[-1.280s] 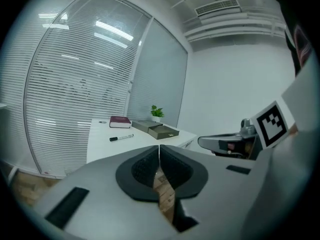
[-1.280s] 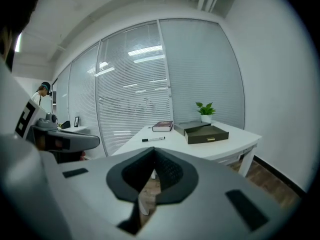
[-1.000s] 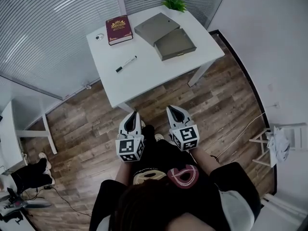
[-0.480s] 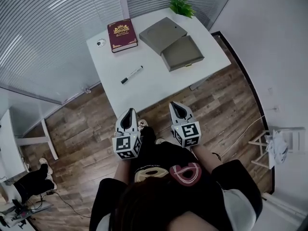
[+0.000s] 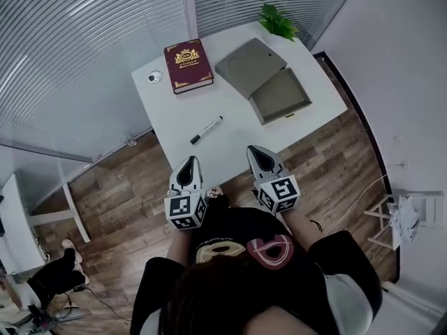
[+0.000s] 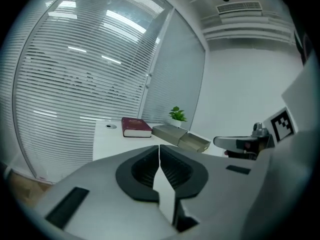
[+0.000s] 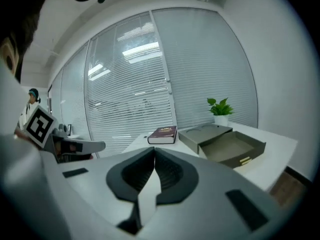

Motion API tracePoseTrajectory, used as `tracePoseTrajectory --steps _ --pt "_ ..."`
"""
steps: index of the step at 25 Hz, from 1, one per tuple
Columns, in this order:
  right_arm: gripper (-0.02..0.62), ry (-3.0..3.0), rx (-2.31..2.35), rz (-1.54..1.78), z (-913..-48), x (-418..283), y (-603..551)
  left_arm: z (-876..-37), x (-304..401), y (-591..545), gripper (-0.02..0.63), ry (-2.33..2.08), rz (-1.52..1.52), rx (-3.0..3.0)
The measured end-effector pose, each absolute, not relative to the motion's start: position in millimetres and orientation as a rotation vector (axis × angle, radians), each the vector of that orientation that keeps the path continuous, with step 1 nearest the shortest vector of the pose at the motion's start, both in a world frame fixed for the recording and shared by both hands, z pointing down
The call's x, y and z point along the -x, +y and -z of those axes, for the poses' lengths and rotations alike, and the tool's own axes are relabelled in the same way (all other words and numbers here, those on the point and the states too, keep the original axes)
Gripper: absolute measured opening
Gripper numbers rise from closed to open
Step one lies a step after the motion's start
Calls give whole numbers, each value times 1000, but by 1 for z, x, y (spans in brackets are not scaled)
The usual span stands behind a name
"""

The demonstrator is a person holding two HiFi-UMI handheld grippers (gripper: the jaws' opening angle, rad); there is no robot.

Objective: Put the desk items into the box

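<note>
A white desk [image 5: 230, 135] carries a dark red book [image 5: 188, 65], a marker pen [image 5: 207, 130], an open grey-brown box [image 5: 281, 95] and its lid [image 5: 251, 66] lying beside it. Both grippers hang side by side just short of the desk's near edge, over the floor. My left gripper [image 5: 188, 163] has its jaws together and holds nothing. My right gripper [image 5: 255, 151] is likewise shut and empty. From the left gripper view the book [image 6: 136, 127] and box [image 6: 194, 142] lie ahead; in the right gripper view the box [image 7: 232, 147] is ahead to the right.
A small green plant [image 5: 278, 23] stands at the desk's far corner and a round grommet [image 5: 155, 77] sits left of the book. Blinds cover the glass wall behind the desk. A white wall runs along the right, with a small rack [image 5: 401, 215] by it. Wooden floor lies underfoot.
The person has walked toward the desk, so both grippers now hang close to its near edge. Both stay shut and side by side.
</note>
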State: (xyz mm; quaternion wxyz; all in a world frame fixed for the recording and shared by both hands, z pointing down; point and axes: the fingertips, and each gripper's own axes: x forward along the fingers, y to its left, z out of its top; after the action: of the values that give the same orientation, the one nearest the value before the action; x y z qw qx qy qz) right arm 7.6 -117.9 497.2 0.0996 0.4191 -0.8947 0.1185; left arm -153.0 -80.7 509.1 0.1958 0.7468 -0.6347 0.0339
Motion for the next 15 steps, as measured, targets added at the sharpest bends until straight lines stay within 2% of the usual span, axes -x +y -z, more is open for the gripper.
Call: tracePoseTrajectory --steps 9,12,15 --pt "22 -2595 -1090 -225 -503 29 -154 -514 184 -107 20 -1776 -140 -2100" --pt "118 -2578 -991 -208 -507 41 -164 -515 188 -106 20 -1784 -149 -2085" --pt "164 -2579 -846 -160 -508 56 -170 -515 191 -105 20 -1811 -154 -2056"
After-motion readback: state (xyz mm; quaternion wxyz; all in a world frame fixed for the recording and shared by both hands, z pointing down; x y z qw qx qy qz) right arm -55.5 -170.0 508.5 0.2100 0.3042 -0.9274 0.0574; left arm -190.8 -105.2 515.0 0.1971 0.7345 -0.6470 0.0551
